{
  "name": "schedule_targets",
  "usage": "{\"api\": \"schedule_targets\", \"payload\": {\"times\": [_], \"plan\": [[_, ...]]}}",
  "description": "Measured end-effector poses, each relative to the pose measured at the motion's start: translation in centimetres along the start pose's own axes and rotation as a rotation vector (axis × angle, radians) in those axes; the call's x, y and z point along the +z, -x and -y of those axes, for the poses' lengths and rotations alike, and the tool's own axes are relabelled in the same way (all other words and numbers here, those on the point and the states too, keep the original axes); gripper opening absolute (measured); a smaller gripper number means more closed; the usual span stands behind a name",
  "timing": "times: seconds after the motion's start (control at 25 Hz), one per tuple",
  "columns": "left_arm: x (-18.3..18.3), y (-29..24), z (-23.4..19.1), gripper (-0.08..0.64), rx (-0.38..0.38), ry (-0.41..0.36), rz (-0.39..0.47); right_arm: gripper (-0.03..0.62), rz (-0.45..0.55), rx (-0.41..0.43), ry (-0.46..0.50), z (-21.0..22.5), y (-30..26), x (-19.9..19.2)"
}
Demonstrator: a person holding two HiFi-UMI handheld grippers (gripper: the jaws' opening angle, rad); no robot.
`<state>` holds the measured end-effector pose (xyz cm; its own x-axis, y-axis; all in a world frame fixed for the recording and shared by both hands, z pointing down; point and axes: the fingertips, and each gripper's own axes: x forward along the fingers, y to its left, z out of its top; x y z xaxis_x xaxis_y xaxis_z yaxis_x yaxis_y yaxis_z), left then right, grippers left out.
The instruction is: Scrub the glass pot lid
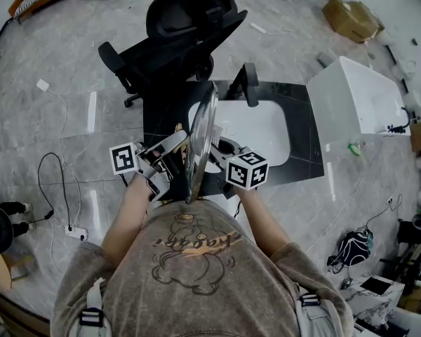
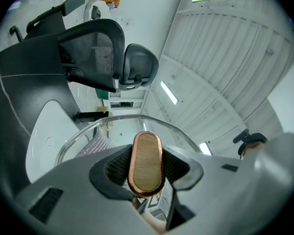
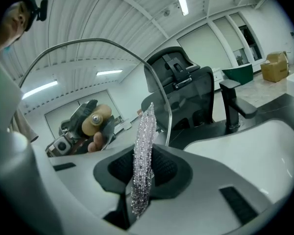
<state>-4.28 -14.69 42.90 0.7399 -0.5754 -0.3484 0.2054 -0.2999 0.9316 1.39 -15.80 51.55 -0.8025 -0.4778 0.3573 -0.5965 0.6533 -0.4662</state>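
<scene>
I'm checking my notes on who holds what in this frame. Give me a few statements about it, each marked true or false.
1. The left gripper is shut on the wooden knob of the glass lid. True.
2. The right gripper is empty. False: it is shut on a sparkly scrubber.
3. The glass lid lies flat in the sink. False: it is held up on edge by its knob.
4. A black faucet stands at the sink. True.
</scene>
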Motion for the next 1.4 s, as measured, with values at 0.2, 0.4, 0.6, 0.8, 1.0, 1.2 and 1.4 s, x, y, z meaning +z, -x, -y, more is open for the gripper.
{"api": "schedule_targets", "payload": {"times": [0.2,0.4,0.6,0.8,1.0,1.2,1.4], "plan": [[0.6,0.2,-0.2,0.179,0.013,-0.001,0.013,0.078,-0.025,0.045,-0.033,-1.6,0.1,-1.7],[0.5,0.9,-0.6,0.179,0.018,-0.012,0.015,0.078,-0.024,0.089,-0.076,-3.4,0.4,-2.0],[0.6,1.7,-1.5,0.179,0.054,-0.021,0.025,0.078,0.002,0.148,-0.094,-5.4,0.8,-0.9],[0.8,2.8,-2.4,0.179,0.091,-0.046,0.040,0.078,0.038,0.204,-0.137,-7.1,1.4,0.6],[1.2,3.9,-3.5,0.179,0.131,-0.055,0.050,0.078,0.095,0.294,-0.186,-9.0,3.2,2.9],[1.8,4.5,-4.1,0.179,0.150,-0.038,0.072,0.078,0.159,0.371,-0.200,-10.4,5.4,5.8],[2.2,4.0,-4.1,0.179,0.141,-0.036,0.079,0.078,0.178,0.355,-0.170,-9.8,5.0,6.3]]}}
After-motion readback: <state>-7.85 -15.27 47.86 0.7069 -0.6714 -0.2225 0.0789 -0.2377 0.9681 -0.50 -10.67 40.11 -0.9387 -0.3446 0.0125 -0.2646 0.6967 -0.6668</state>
